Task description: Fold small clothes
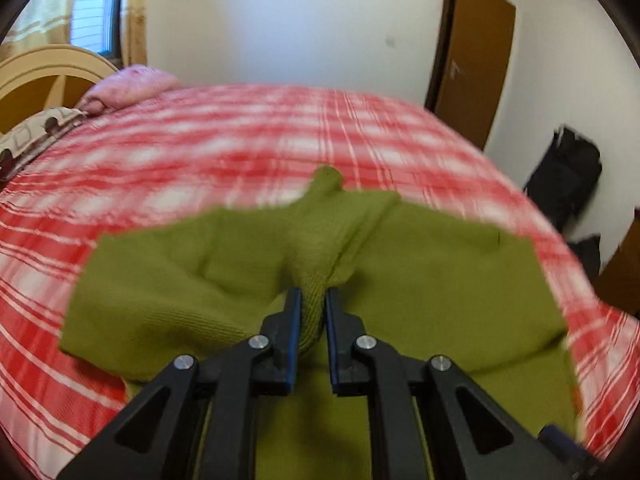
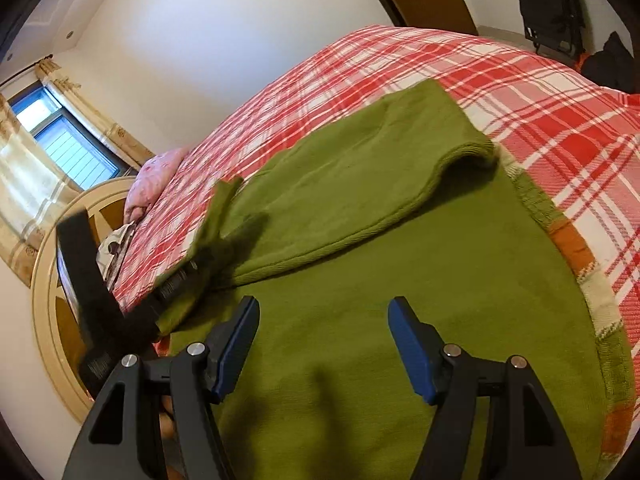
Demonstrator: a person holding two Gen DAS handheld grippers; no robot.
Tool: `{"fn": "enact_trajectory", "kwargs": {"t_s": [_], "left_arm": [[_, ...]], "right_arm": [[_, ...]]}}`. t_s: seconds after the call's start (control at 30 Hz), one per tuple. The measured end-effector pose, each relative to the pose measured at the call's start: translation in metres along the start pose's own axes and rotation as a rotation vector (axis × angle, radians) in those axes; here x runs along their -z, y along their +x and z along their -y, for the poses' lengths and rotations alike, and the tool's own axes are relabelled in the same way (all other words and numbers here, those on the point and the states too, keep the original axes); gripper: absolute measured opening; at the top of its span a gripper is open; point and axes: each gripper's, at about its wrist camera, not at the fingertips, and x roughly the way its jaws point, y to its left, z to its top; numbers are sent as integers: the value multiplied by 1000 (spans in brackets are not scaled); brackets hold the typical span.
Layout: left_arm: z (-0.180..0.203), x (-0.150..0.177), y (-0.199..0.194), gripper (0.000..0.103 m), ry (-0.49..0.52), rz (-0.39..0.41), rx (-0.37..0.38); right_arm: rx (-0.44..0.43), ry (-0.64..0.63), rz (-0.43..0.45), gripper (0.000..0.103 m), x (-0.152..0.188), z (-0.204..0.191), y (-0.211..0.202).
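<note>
While left tongs (image 1: 309, 300) pinch it, green garment (image 2: 360, 208) underlies right tongs (image 2: 322, 312).

red plaid bedspread (image 1: 240, 128), pink pillow (image 1: 128, 84), curved headboard (image 1: 44, 76), curtained window (image 2: 60, 136), brown door (image 1: 476, 64), black bags (image 1: 564, 176)

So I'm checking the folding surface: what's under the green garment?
The green garment lies on a red-and-white plaid bedspread. At its right edge, orange and pale patterned fabric peeks out. Whatever lies beneath its middle is covered.
</note>
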Motion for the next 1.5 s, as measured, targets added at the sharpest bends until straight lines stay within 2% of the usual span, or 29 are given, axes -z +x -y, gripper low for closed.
{"fn": "enact_trajectory", "kwargs": {"t_s": [0.1, 0.13, 0.17, 0.2, 0.23, 0.27, 0.3, 0.37, 0.4, 0.47, 0.53, 0.67, 0.77, 0.87, 0.9, 0.97, 1.07, 1.1, 1.27, 1.33, 1.43, 1.5], "left_arm": [[4, 11, -3, 18, 57, -33, -21], [5, 16, -10, 26, 61, -37, -12], [3, 18, -15, 43, 61, -40, 2], [-3, 21, -24, 55, 56, -36, 6], [-4, 26, -30, 73, 48, -21, -7], [-8, 30, -36, 78, 36, 2, -22], [-16, 36, -49, 78, 24, 29, -23], [-26, 46, -60, 79, 25, 37, -6], [-30, 51, -62, 80, 21, 33, -4], [-41, 64, -66, 81, -8, 8, -8], [-51, 74, -62, 81, -38, -17, -15], [-68, 86, -49, 81, -94, -51, -70], [-78, 92, -44, 81, -146, -47, -82], [-74, 96, -43, 85, -122, -28, -105], [-71, 96, -42, 87, -107, -28, -112], [-67, 97, -38, 91, -83, -30, -126], [-68, 97, -38, 94, -85, -27, -128], [-70, 98, -38, 94, -92, -26, -122], [-72, 97, -38, 94, -98, -26, -119], [-72, 97, -38, 94, -100, -26, -118], [-73, 97, -38, 94, -105, -27, -117], [-73, 97, -38, 94, -108, -28, -118]], "right_arm": [[-22, 24, -7, 68, -2, 2, 1], [-30, 31, -8, 68, -4, 2, 1], [-45, 36, -8, 68, -7, 1, 1], [-55, 38, -8, 68, -9, 0, 2], [-81, 41, -11, 68, -13, -2, 2], [-109, 41, -15, 68, -17, -4, 3], [-131, 41, -19, 69, -22, -6, 4], [-154, 24, -18, 81, -34, -14, 9], [-168, -9, -13, 83, -42, -21, 14], [-165, -77, -18, 84, -55, -32, 27], [-117, -153, -37, 84, -66, -43, 47], [-78, -299, -95, 83, -70, -57, 90], [-28, -324, -110, 83, -70, -61, 118], [2, -344, -144, 82, -64, -65, 142], [16, -365, -135, 78, -61, -69, 144], [36, -445, -142, 28, -55, -82, 146], [19, -485, -161, 15, -55, -96, 140], [10, -500, -147, 14, -57, -100, 134], [-25, -538, 28, 9, -94, -124, 65], [12, -553, 131, 9, -115, -131, 36], [123, -564, 250, 9, -146, -122, 3], [183, -546, 264, 9, -159, -108, -1]]}}
